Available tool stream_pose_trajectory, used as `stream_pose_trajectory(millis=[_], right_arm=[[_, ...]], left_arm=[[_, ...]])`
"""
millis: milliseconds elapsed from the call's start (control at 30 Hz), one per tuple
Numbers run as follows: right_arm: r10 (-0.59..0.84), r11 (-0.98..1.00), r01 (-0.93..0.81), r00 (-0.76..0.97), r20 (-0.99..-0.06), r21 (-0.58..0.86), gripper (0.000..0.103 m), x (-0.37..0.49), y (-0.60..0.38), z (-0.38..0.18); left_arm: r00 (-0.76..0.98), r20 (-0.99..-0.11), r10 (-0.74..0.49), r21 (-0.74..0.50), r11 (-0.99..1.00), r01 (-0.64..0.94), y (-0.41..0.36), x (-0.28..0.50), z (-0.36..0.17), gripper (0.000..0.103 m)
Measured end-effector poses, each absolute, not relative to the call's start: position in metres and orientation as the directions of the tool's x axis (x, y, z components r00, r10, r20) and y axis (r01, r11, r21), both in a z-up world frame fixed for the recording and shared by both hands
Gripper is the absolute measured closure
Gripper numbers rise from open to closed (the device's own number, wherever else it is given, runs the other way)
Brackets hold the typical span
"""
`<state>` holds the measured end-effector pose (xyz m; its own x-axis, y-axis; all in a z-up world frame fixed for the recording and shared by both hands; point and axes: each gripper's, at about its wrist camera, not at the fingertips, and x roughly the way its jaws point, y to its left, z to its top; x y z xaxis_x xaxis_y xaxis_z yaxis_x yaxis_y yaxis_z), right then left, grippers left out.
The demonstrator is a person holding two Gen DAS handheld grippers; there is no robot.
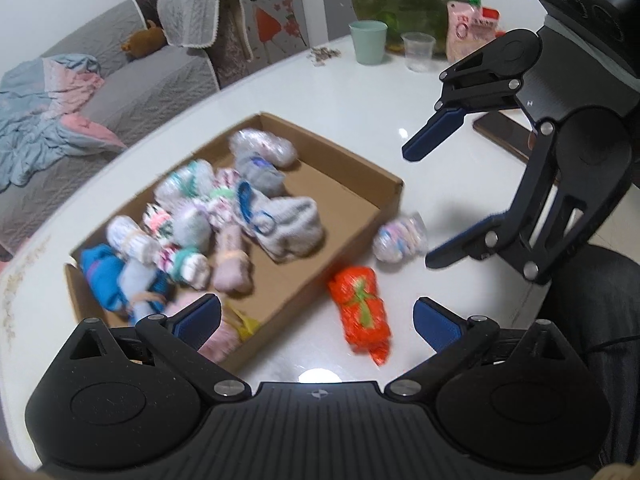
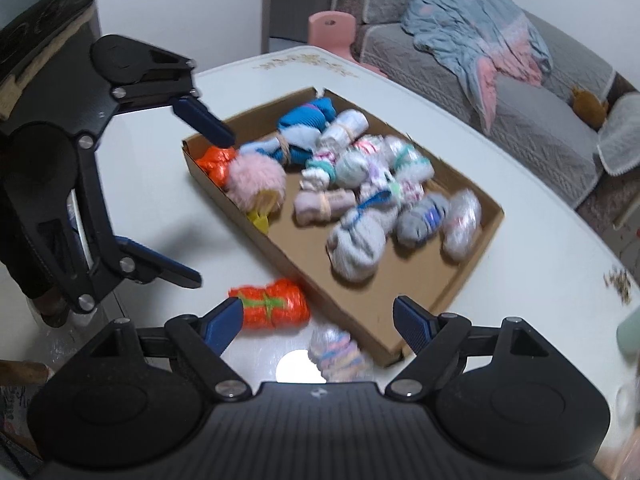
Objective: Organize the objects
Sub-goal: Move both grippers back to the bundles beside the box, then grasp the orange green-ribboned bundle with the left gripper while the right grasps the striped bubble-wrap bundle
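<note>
Hovering with jaws apart and empty, the left gripper (image 1: 316, 322) and right gripper (image 2: 318, 322) hang over the white desk (image 1: 352, 92). Two sock bundles lie outside the cardboard box (image 2: 432, 280): an orange bundle (image 2: 270, 304) and a pastel bundle (image 2: 336, 352). Both sit close to the wall, so a careless grab might nudge the box or roll a bundle away.

brown cardboard box (image 2: 472, 276); orange bundle (image 2: 272, 306) crossed with green; pastel-striped bundle (image 2: 334, 354); white table (image 2: 160, 208).
</note>
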<state>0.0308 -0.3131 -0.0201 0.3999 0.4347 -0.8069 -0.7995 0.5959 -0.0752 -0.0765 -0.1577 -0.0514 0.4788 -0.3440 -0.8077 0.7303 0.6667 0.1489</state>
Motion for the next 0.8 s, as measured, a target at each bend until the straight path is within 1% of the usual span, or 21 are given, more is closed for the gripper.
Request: stream_pose_trajectory(millis=[300,467,600,700,767,800], right_arm=[[0.407,0.716,-0.698,0.419,-0.812,-0.002,0.024,0.027,-0.338,-0.069],[0.378,0.784,-0.621,0.465,-0.801,0.010,0.024,0.034,-0.339,-0.084],[0.389,0.785,-0.619,0.459,-0.798,0.026,0.024,0.035,-0.336,-0.093],[0.389,0.789,-0.614,0.461,-0.798,0.030,0.027,0.037,-0.335,-0.097],[0.391,0.796,-0.604,0.464,-0.795,0.038,0.030,0.038,-0.337,-0.098],[0.391,0.799,-0.600,0.466,-0.794,0.041,0.035,0.038,-0.337,-0.099]], left_arm=[[0.457,-0.827,-0.329,0.135,0.672,0.728,-0.174,-0.079,-0.094,0.000],[0.455,-0.828,-0.328,0.122,0.687,0.717,-0.186,-0.073,-0.114,0.000],[0.438,-0.835,-0.334,0.098,0.692,0.716,-0.193,-0.067,-0.126,0.001],[0.422,-0.838,-0.345,0.081,0.687,0.722,-0.195,-0.064,-0.132,0.002],[0.415,-0.838,-0.355,0.071,0.682,0.728,-0.195,-0.063,-0.135,0.006],[0.405,-0.839,-0.363,0.058,0.681,0.730,-0.195,-0.062,-0.136,0.007]])
